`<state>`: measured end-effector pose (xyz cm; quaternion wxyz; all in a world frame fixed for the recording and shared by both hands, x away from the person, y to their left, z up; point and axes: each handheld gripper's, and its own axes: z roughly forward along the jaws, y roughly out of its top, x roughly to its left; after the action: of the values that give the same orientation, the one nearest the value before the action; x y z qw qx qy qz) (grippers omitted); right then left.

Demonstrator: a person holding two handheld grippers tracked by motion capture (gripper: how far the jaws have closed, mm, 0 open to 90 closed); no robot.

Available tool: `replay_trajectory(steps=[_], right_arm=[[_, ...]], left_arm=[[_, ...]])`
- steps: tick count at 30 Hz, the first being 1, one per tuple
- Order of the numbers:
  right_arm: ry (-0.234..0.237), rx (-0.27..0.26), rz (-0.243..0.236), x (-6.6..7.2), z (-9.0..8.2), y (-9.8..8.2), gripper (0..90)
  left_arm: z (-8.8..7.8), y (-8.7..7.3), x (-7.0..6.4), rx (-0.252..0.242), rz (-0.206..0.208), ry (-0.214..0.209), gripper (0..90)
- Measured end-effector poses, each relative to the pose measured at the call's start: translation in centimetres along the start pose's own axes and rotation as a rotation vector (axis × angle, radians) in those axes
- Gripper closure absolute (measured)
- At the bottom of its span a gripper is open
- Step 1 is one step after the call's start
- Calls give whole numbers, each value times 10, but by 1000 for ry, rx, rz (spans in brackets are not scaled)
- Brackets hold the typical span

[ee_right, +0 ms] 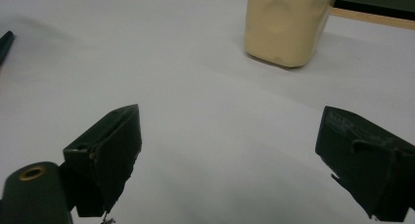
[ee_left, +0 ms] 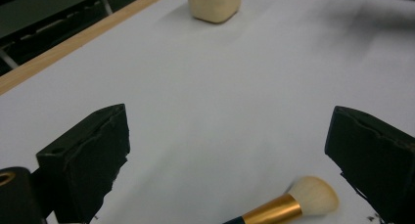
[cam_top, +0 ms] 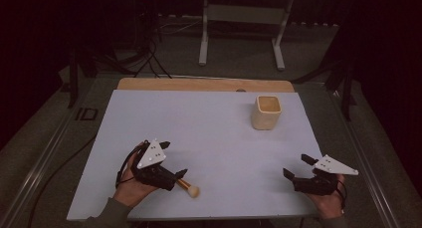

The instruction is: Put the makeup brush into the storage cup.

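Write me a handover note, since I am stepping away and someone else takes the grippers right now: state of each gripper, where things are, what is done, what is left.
Left gripper: open, holding nothing, low over the near left of the white mat. The makeup brush lies flat on the mat between its jaws, close to the right-hand one in the left gripper view, bristle head pointing away from the hand.
Right gripper: open, empty, near right of the mat.
Beige cup: upright at the far right of the mat, nothing seen inside it.
Done: nothing picked up yet.
Left: probably close on the brush, lift it, and likely carry it to the cup.
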<state>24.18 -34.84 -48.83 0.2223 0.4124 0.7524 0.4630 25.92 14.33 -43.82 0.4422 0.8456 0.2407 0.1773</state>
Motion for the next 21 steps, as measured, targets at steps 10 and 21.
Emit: replay_trajectory(steps=[10,21], right_arm=[[3,3,1,0,0,0,98],[4,7,5,0,1,0,98]], left_arm=[[10,12,2,175,127,-80,62],[30,16,3,396,237,-217,113]])
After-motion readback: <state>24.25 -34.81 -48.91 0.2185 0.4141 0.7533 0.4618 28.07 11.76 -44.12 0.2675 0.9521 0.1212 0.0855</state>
